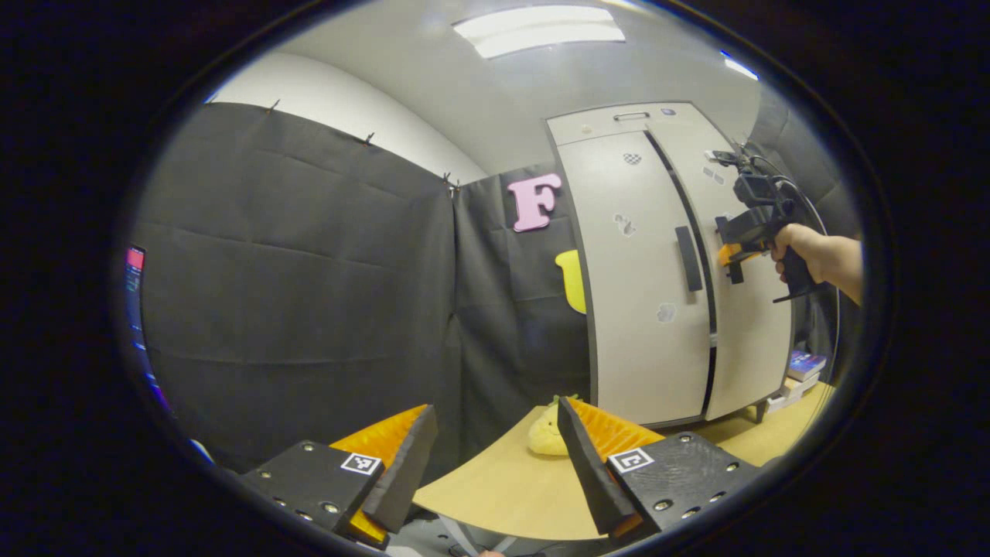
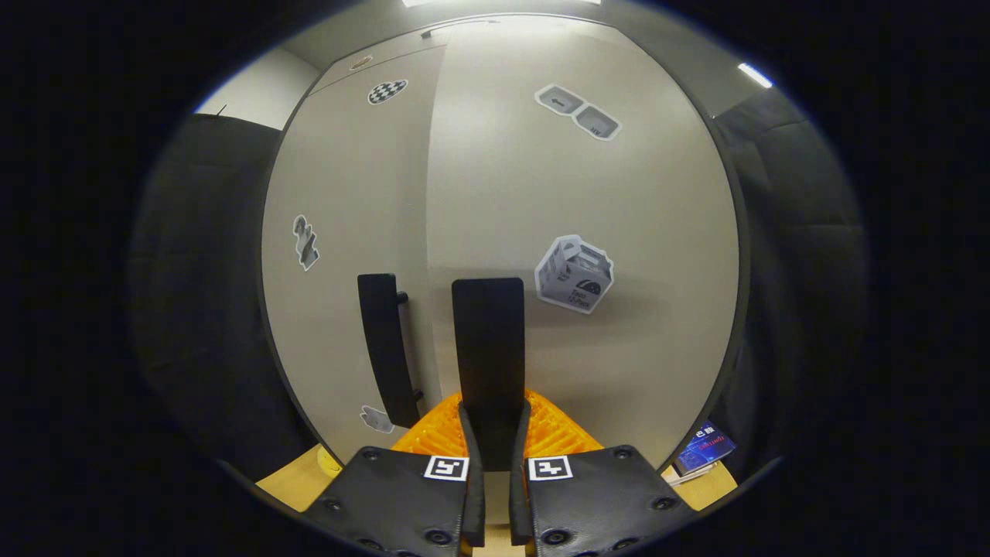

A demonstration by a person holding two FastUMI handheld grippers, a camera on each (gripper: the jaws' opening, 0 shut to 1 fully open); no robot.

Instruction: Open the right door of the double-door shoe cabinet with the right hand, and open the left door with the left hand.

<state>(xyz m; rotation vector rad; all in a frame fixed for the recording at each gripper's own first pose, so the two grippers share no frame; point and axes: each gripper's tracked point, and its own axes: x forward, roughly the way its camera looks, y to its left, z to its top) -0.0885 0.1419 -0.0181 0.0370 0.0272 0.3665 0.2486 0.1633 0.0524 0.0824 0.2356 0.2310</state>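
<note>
A tall shoe cabinet [image 1: 657, 263] stands on a table [image 1: 503, 487] ahead. The right gripper [image 2: 490, 433] clamps the right door's handle [image 2: 487, 340] — the left gripper [image 1: 495, 456] hangs open, well apart from the cabinet.

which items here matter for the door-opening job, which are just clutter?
Job:
- shoe cabinet
- right door handle, right tongs shut on it
- left door handle
- left tongs, open, held back over the table

Clutter:
- yellow plush toy on the table
- books beside the cabinet
- stickers on the doors
</note>
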